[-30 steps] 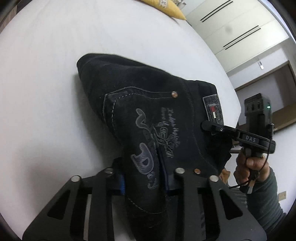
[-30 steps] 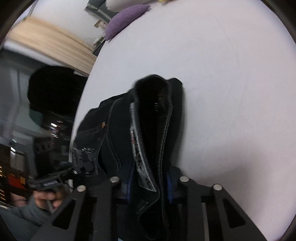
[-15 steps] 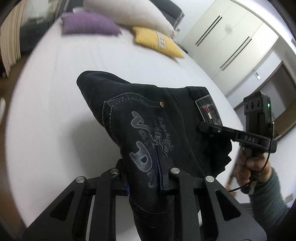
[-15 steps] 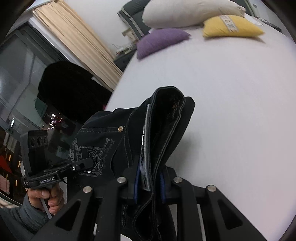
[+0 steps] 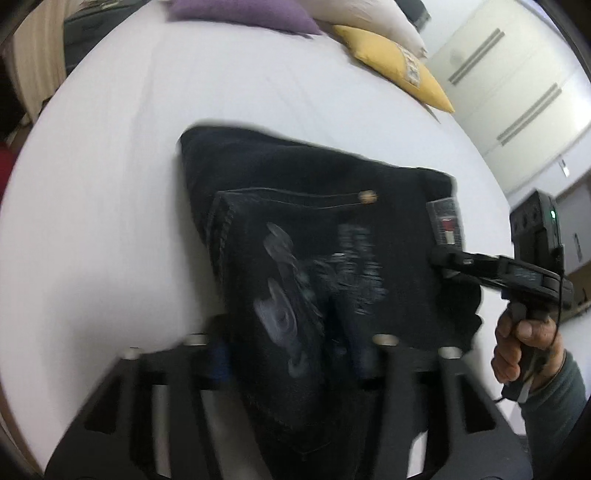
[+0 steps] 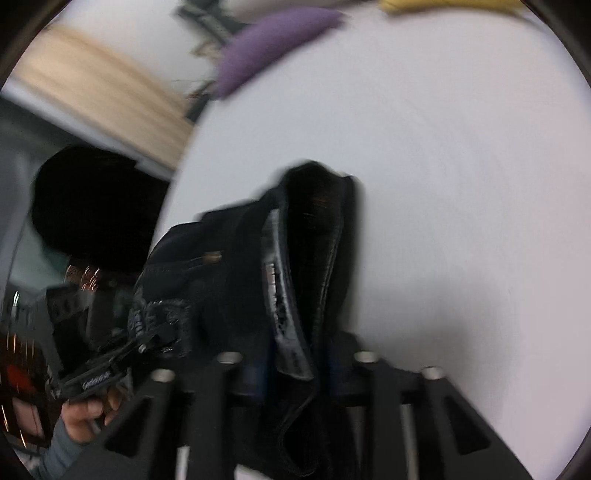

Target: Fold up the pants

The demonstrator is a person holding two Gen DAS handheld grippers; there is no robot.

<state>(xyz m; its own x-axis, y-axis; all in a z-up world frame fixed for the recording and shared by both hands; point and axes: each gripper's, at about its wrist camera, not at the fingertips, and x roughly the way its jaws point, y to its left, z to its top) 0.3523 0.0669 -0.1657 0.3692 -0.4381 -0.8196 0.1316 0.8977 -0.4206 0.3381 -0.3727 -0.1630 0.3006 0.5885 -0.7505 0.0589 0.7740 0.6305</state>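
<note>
Black denim jeans (image 5: 317,236), folded thick, lie on the white bed (image 5: 110,184) and run between both pairs of jaws. Left gripper (image 5: 291,358) and right gripper (image 6: 295,365) have just been opening, pads slackening off the cloth. Heavy, stiff, floppy; best gripped at the waistband.

— What carries it all?
— A white bed (image 5: 110,221).
— And on it?
— Black pants (image 5: 314,206) mid-sheet; a purple pillow (image 5: 240,13), a yellow pillow (image 5: 391,62) and a cream pillow (image 5: 369,16) at the far end.
</note>
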